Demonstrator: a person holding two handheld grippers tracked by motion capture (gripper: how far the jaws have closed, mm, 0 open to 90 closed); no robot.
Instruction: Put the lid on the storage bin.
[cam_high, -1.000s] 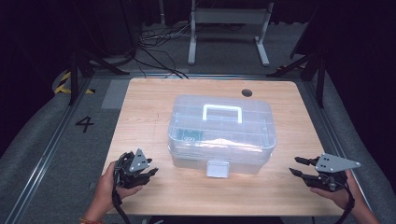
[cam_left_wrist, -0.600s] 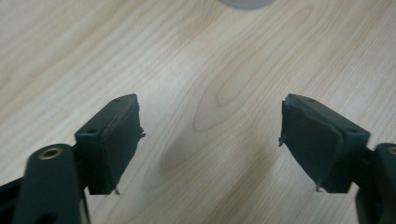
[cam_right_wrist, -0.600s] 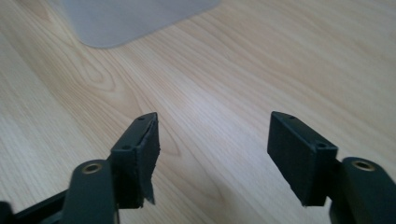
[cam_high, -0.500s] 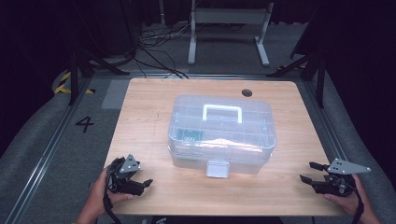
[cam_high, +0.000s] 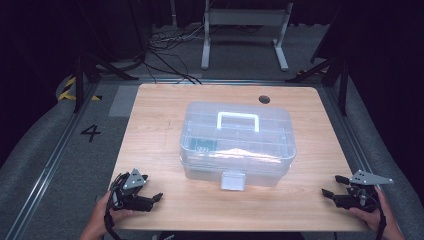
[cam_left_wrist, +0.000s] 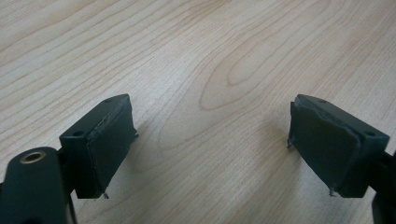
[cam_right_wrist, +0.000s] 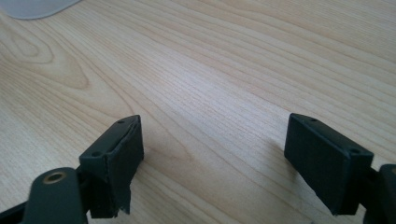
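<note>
Nothing grasped yet. Left gripper (cam_high: 150, 198) and right gripper (cam_high: 336, 188) wide open, low at the near corners of the table (cam_high: 160, 115), well apart from the clear plastic box (cam_high: 237, 145) at its centre. Lid shut, front latch (cam_high: 233, 181) apparently closed. Inside, possibly a dark card; otherwise unclear. Next, probably: reach in and release that latch.

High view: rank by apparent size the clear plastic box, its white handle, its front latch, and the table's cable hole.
1. Clear plastic lidded storage box
2. White rectangular carry handle on its lid
3. Pale square front latch, smaller than the handle
4. Dark round cable hole in the wooden table; it lies farther from the camera, yet is plainly smallest
</note>
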